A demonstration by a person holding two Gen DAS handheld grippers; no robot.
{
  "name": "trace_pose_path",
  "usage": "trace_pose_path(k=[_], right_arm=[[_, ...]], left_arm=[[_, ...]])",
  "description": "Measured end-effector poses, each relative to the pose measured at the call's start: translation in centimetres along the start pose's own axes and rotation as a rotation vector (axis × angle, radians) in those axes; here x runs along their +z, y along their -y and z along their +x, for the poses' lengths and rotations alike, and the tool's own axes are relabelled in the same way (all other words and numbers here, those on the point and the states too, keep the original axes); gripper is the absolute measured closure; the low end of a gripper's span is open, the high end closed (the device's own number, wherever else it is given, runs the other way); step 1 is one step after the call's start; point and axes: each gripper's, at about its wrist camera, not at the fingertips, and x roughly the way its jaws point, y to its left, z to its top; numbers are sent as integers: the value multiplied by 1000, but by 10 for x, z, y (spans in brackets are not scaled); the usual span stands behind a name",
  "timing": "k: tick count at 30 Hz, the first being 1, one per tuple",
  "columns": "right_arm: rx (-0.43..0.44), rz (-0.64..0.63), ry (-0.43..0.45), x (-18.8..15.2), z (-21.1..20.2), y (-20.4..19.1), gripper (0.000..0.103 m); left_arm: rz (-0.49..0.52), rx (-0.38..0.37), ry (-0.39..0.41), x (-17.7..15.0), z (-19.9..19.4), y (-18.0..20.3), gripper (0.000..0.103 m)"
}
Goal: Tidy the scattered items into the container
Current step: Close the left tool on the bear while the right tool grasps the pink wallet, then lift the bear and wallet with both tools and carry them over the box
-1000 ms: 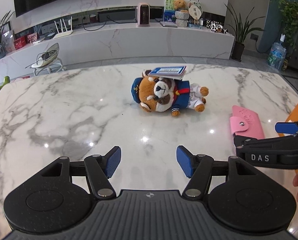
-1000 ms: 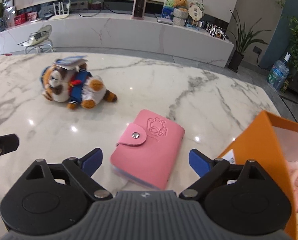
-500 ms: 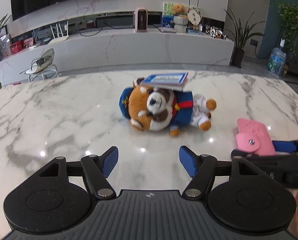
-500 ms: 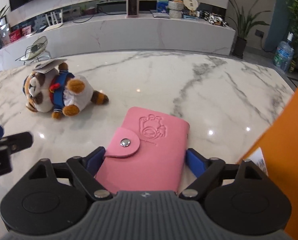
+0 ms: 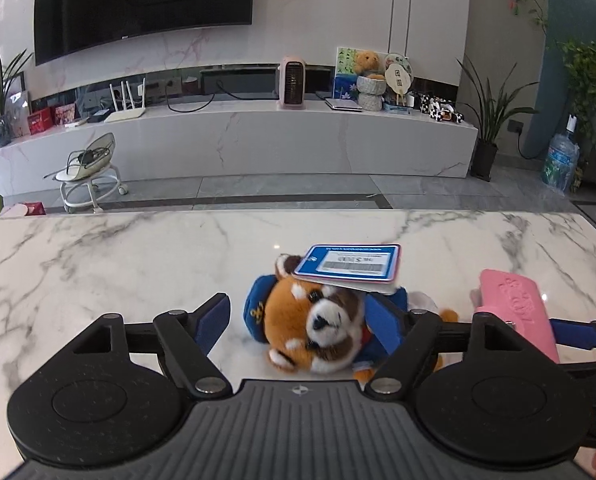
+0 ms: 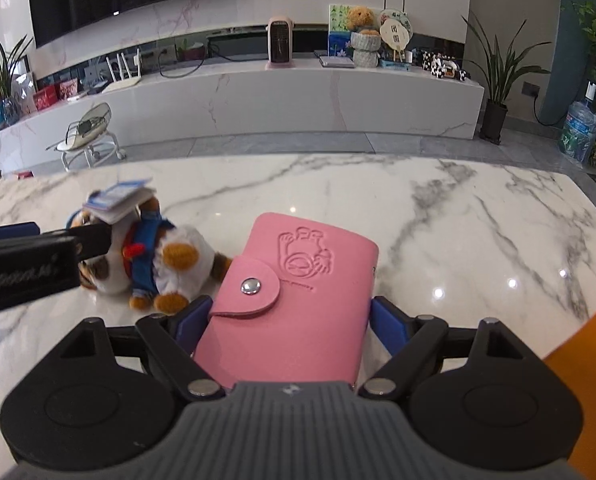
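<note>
Left wrist footage shows the left gripper point(image 5: 300, 326) held low over the marble table point(image 5: 97, 256), its blue-padded jaws spread wide on either side of the head of a plush toy point(image 5: 318, 328). The toy is seen lying on its side on the table, dressed in a blue cap and blue jacket, and a gap is visible between the left pad and the cap, so nothing is gripped; the right pad is seen against the jacket, though contact cannot be confirmed. A blue-and-white tag point(image 5: 350, 266) is propped on top of the toy's head. From the right wrist view, the right gripper point(image 6: 285, 320) is seen spread around a pink wallet point(image 6: 298, 300), which lies between the two blue pads with its snap flap facing up. The left pad is seen just at the wallet's edge, while a narrow gap is visible beside the right pad, so the wallet is bracketed rather than squeezed; whether it rests on the table or is lifted cannot be told. The same wallet point(image 5: 518, 312) is visible at the right of the left wrist view, just beside the toy's feet. An orange container point(image 6: 578, 400) is seen only as a wall at the lower right edge of the right wrist view, near the right gripper, and its inside is hidden.
</note>
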Motion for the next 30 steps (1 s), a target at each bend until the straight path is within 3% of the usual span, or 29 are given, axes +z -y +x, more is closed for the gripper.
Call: trace_pose_path(k=[5,13,30], right_arm=[[8,5,14,7,7,1,17],[54,0,10,7,15,-4,17],[65,-20,-13,5,4,-12,17]], left_arm=[[-10,-43,-1,-4,18,-5,12],[-185,-161,-44,-7,39,-30,7],[-104,-114,-52,-10,12,-14,30]])
